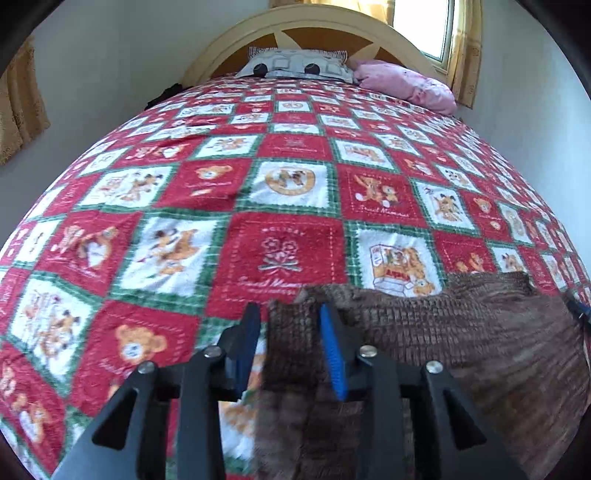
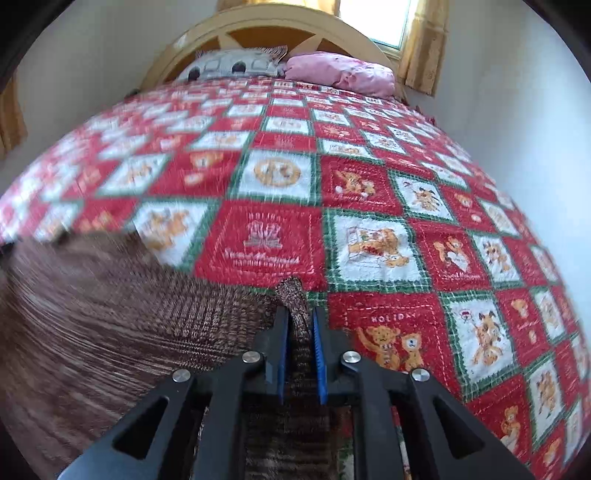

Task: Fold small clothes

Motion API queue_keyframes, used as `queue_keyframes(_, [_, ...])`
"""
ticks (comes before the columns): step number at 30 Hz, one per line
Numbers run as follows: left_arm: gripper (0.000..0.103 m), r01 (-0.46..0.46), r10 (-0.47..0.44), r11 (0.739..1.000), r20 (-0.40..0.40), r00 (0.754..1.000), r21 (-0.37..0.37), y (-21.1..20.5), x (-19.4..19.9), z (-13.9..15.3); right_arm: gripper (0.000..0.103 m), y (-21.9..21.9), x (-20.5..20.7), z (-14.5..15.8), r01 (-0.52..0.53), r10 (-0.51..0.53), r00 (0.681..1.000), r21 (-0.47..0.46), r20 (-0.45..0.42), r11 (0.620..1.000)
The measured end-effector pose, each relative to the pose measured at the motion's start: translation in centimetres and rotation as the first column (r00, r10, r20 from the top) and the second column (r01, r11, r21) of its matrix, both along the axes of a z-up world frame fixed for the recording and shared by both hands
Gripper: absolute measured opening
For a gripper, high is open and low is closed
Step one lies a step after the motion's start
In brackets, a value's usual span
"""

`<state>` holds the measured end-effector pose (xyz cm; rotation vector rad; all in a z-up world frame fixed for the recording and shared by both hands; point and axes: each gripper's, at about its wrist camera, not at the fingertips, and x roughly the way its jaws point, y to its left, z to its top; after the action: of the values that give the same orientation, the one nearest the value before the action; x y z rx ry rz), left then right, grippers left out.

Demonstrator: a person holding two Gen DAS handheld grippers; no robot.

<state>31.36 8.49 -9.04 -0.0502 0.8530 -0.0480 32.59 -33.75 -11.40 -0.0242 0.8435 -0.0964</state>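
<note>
A brown knit garment [image 1: 443, 332] lies spread on the red, white and green bear-patterned quilt [image 1: 288, 192] near the bed's front edge. In the left wrist view its left corner stands up between the fingers of my left gripper [image 1: 289, 308], whose jaws are apart; the left pad is clear of the cloth, so the gripper is open. In the right wrist view the same brown garment [image 2: 129, 314] stretches away to the left, blurred. Its right corner is pinched between the blue pads of my right gripper [image 2: 299, 311], which is shut on it, a tip of knit sticking out above the fingers.
The quilt [image 2: 369, 184] covers the whole bed. At the head lie a grey patterned pillow [image 1: 295, 66] and a pink pillow [image 1: 406, 85] against a rounded wooden headboard [image 1: 303, 26]. A window [image 1: 424, 26] with yellow curtains is at the back right; walls flank both sides.
</note>
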Motion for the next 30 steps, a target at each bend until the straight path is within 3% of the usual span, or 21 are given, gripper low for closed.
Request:
queue_keyframes(1, [0.038, -0.001, 0.001, 1.000, 0.012, 1.000, 0.002, 0.3, -0.7, 0.5, 0.012, -0.8, -1.3, 1.5, 0.043, -0.045, 0.997, 0.032, 0.068, 0.999])
queue_keyframes(4, [0.052, 0.006, -0.007, 1.000, 0.043, 0.999, 0.025, 0.8, -3.7, 2.0, 0.012, -2.1, -7.0, 5.7, 0.171, -0.184, 0.941, 0.070, 0.284, 0.983])
queue_keyframes(5, [0.053, 0.015, -0.016, 1.000, 0.048, 0.999, 0.027, 0.7, -4.7, 2.3, 0.012, -1.9, -8.4, 6.4, 0.175, -0.187, 0.935, 0.068, 0.302, 0.982])
queue_keyframes(9, [0.053, 0.117, -0.117, 0.993, 0.016, 0.993, 0.019, -2.2, -9.2, 2.1, 0.012, 1.9, -12.1, 5.5, -0.026, 0.006, 0.987, 0.121, 0.162, 0.992])
queue_keyframes(12, [0.058, 0.174, -0.174, 0.984, 0.002, 0.985, -0.028, -4.9, -11.8, 1.1, 0.012, 5.4, -14.1, 2.9, -0.128, 0.115, 0.990, 0.180, 0.080, 0.975])
queue_keyframes(15, [0.059, 0.168, -0.168, 0.985, -0.017, 0.986, 0.043, -6.9, -12.8, -0.7, 0.013, 8.7, -14.9, -0.3, -0.153, 0.151, 0.988, 0.135, 0.026, 0.979])
queue_keyframes(19, [0.072, 0.145, -0.152, 0.975, 0.028, 0.988, 0.168, -8.2, -13.6, -1.8, 0.013, 10.5, -15.9, -1.1, -0.148, 0.148, 0.988, 0.013, 0.043, 0.989])
queue_keyframes(21, [0.091, 0.098, -0.105, 0.974, 0.020, 0.994, 0.202, -8.1, -13.0, -2.0, 0.013, 10.4, -16.0, -1.1, -0.148, 0.147, 0.988, 0.013, 0.046, 0.989])
queue_keyframes(23, [0.099, 0.071, -0.074, 0.979, 0.010, 0.997, 0.190, -7.5, -12.6, -2.1, 0.013, 10.0, -16.1, -1.0, -0.148, 0.146, 0.988, 0.037, 0.051, 0.988])
queue_keyframes(25, [0.102, 0.059, -0.059, 0.987, -0.003, 0.998, 0.151, -6.8, -12.4, -2.3, 0.013, 9.5, -16.1, -1.0, -0.143, 0.139, 0.989, 0.058, 0.055, 0.988])
queue_keyframes(28, [0.103, 0.046, -0.046, 0.986, -0.002, 0.999, 0.159, -6.9, -12.7, -2.4, 0.013, 9.8, -16.5, -0.1, -0.109, 0.103, 0.992, 0.064, 0.078, 0.992])
queue_keyframes(30, [0.103, 0.044, -0.045, 0.983, 0.002, 0.999, 0.179, -7.2, -12.7, -2.4, 0.013, 10.6, -16.8, 1.0, -0.130, 0.115, 0.988, 0.152, 0.101, 0.980])
